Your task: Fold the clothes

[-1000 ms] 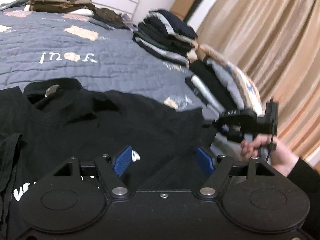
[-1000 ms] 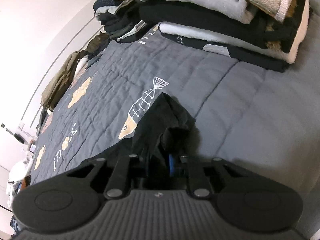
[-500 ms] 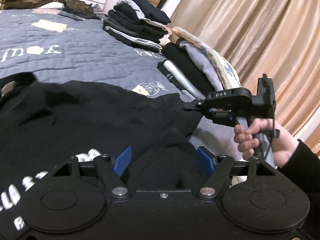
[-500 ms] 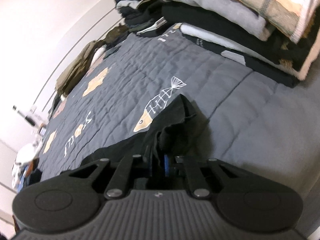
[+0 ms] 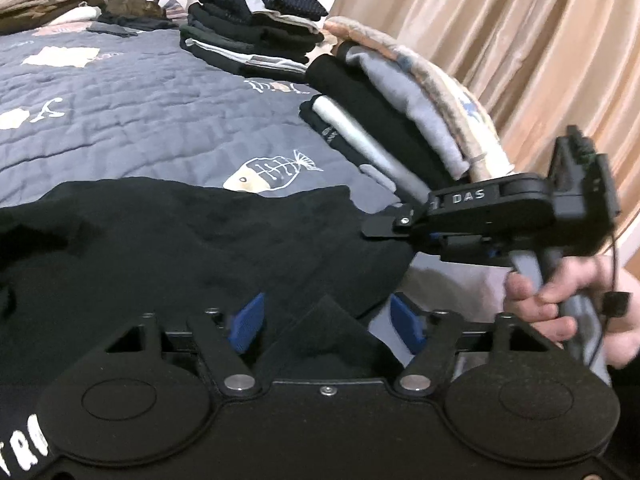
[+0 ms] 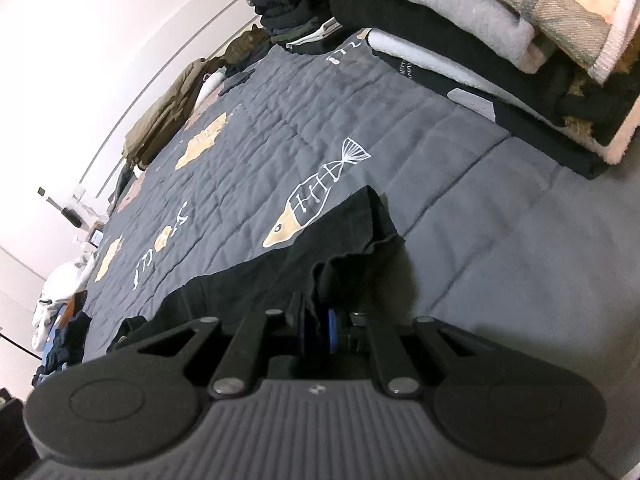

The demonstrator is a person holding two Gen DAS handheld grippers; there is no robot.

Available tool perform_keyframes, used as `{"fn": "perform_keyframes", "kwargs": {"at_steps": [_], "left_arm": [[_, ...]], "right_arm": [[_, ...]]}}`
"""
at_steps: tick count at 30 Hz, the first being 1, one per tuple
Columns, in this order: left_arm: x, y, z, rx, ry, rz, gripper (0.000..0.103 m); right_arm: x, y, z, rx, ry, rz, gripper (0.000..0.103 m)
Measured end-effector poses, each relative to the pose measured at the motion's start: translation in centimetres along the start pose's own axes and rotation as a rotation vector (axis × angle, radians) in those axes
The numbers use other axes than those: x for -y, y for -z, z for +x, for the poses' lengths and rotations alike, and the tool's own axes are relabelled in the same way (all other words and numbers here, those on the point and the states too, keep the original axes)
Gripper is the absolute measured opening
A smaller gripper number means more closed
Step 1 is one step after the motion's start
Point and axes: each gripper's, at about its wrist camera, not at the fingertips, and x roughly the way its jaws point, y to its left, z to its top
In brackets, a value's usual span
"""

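left wrist view: a soft black shirt (image 5: 208, 240) lies spread on a grey quilt (image 5: 132, 112) stitched in squares, with a fish-skeleton print (image 5: 268, 170) at 12 o'clock of the shirt. the left gripper (image 5: 324, 322) has its blue pads (image 5: 246, 320) apart and closing, a peaked fold of the black cloth between them, not yet pressed. at 3 o'clock a hand (image 5: 568, 300) grips the grey handle of the right gripper (image 5: 370, 232), whose black tip meets the shirt's edge. folded stacks (image 5: 260, 28) of dark and grey knits sit at 12 and 1 o'clock, before pleated beige curtains (image 5: 500, 48). right wrist view: the right gripper (image 6: 320, 326) is narrow, pinched on a crumpled corner of the shirt (image 6: 344, 248) just below the fish print (image 6: 316, 200). fleecy folded piles (image 6: 472, 32) lie at 1 o'clock on the quilt (image 6: 500, 240).
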Motion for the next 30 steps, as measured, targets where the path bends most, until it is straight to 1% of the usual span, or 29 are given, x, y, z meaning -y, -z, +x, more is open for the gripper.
{"fn": "perform_keyframes", "kwargs": {"at_steps": [2, 3, 5, 7, 9, 12, 15, 18, 21, 22, 24, 25, 27, 28, 29, 30], "left_arm": [[-0.1, 0.2, 0.5, -0.022, 0.01, -0.009, 0.02], [-0.1, 0.4, 0.7, -0.034, 0.015, -0.013, 0.018], [0.2, 0.9, 0.3, -0.028, 0.01, 0.001, 0.011], [0.4, 1.5, -0.7, -0.022, 0.001, 0.008, 0.007], [0.4, 2.0, -2.2, -0.009, -0.011, -0.002, 0.007], [0.6, 3.0, -5.1, 0.006, -0.008, -0.001, 0.006], [1.2, 4.4, -8.2, -0.01, -0.01, 0.018, 0.006], [1.9, 6.2, -10.5, -0.057, -0.016, 0.035, 0.006], [2.1, 8.3, -11.5, -0.121, -0.046, 0.032, 0.006], [2.1, 9.1, -11.7, -0.147, -0.06, 0.026, 0.006], [1.8, 10.7, -11.4, -0.226, -0.082, 0.0, 0.006], [1.7, 11.3, -11.3, -0.241, -0.106, -0.002, 0.006], [1.8, 11.5, -11.8, -0.217, -0.111, 0.0, 0.008], [1.8, 11.2, -12.3, -0.194, -0.101, -0.017, 0.012], [1.9, 10.6, -12.9, -0.172, -0.091, -0.04, 0.024], [1.9, 9.9, -13.6, -0.141, -0.08, -0.062, 0.033]], "right_arm": [[0.2, -0.1, 0.1, -0.006, -0.002, 0.006, 0.01], [0.2, -0.1, 0.1, -0.01, -0.003, 0.01, 0.01], [0.3, -0.2, 0.2, -0.015, -0.006, 0.013, 0.01], [0.3, -0.2, 0.1, -0.015, -0.009, 0.014, 0.01], [0.3, -0.2, 0.0, -0.015, -0.012, 0.015, 0.01], [0.0, -0.2, -0.1, -0.012, -0.016, 0.01, 0.01], [-0.2, -0.1, -0.2, -0.012, -0.017, 0.004, 0.01], [-0.3, -0.1, -0.3, -0.019, -0.016, -0.001, 0.011], [-0.3, -0.1, -0.3, -0.026, -0.014, -0.007, 0.011], [-0.3, -0.2, -0.3, -0.027, -0.012, -0.008, 0.011], [-0.4, -0.1, -0.3, -0.03, -0.008, -0.013, 0.011], [-0.5, -0.1, -0.3, -0.03, -0.004, -0.02, 0.011], [-0.6, 0.1, -0.2, -0.025, 0.002, -0.03, 0.011], [-0.6, 0.1, -0.2, -0.023, 0.005, -0.031, 0.011], [-0.5, 0.1, -0.1, -0.021, 0.007, -0.031, 0.011], [-0.5, 0.2, -0.1, -0.019, 0.009, -0.032, 0.011]]}}
